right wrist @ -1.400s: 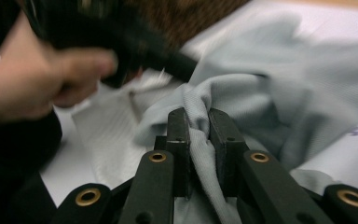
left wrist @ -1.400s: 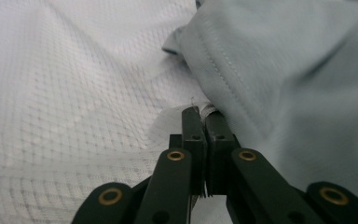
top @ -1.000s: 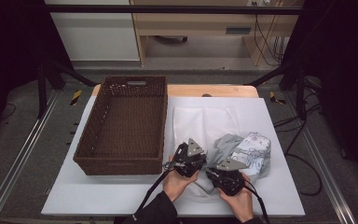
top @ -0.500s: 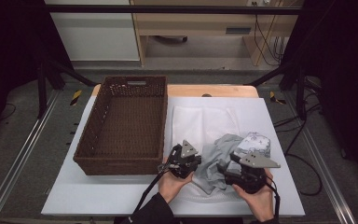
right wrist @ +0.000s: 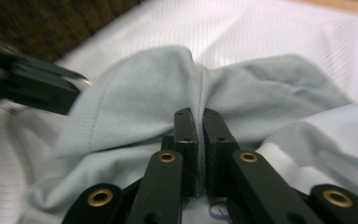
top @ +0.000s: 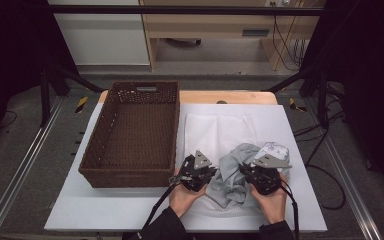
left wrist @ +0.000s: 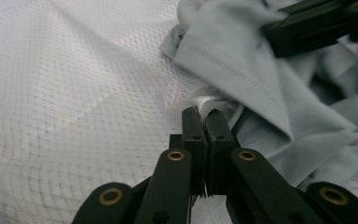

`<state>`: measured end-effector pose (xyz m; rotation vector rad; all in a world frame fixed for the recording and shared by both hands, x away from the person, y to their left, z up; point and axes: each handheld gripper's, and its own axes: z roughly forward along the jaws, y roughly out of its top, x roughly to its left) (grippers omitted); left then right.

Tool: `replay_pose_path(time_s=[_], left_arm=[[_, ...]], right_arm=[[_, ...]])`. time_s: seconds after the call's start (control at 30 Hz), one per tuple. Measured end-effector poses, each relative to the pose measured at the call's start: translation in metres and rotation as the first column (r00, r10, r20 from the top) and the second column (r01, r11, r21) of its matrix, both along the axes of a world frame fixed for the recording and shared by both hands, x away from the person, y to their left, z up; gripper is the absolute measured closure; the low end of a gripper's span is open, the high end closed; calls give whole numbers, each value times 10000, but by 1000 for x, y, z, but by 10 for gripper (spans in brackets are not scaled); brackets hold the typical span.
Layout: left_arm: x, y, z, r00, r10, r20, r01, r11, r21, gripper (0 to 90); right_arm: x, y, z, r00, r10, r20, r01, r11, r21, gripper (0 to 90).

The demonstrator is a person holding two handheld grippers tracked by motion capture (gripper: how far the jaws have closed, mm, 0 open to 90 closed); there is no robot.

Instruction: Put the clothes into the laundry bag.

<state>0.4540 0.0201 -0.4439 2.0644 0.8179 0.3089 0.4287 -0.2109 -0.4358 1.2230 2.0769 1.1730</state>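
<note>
Now both sets of fingers clamped: left gripper (left wrist: 204, 112) on white mesh cloth (left wrist: 74, 93), right gripper (right wrist: 196, 112) just closed on grey shirt (right wrist: 135, 102), near worktop (top: 105, 215) front edge beside basket (top: 130, 175).

A white-topped table (top: 105, 212) carries a wicker basket (top: 132, 135) left of both jaws, a white mesh cloth (top: 215, 132) ahead of and under them, and grey garments (top: 232, 172) bunched between them.
</note>
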Motion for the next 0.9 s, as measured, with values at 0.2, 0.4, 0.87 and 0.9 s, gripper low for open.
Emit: replay_pose_path(time_s=[0.2, 0.4, 0.87, 0.9], left_arm=[[1, -4, 9, 10000, 11, -53, -11, 9999, -167, 886], [-4, -8, 26, 9997, -103, 233, 111, 9994, -328, 888], [-7, 4, 13, 9999, -60, 156, 64, 9997, -234, 887], [-7, 6, 12, 9999, -78, 129, 82, 9996, -275, 887]], right_arm=[[-30, -1, 12, 9871, 1522, 488, -1562, 9831, 953, 872], [-39, 27, -5, 9704, 2414, -107, -2402, 9683, 684, 873], [-2, 58, -43, 9835, 1712, -587, -1728, 9847, -228, 766], [-5, 56, -40, 9807, 1859, -602, -1861, 9825, 21, 720]])
